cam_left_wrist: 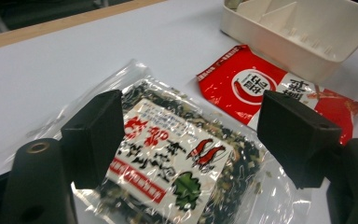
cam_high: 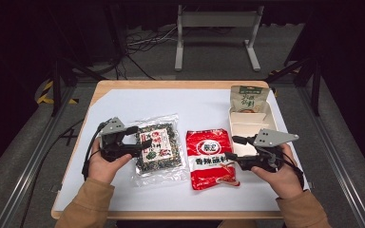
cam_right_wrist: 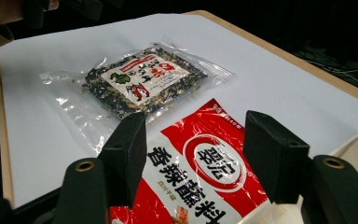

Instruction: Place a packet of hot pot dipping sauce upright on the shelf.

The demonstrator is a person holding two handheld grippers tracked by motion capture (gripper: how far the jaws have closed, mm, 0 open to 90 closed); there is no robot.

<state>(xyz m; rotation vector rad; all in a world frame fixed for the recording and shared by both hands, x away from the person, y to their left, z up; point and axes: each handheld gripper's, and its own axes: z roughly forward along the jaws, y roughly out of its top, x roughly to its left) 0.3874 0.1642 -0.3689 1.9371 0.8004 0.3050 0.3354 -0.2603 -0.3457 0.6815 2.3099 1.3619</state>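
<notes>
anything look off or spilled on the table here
Nothing stands out. The clear spice packet and red seasoning packet lie flat and sealed on the white mat, nothing spilled. A green pouch stands upright at the far end of the white divided tray.

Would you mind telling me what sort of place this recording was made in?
Probably a lab or recording studio: a white-topped table with staged snack packets, dark surroundings, loose cables on the grey floor, and a metal frame stand behind.
</notes>
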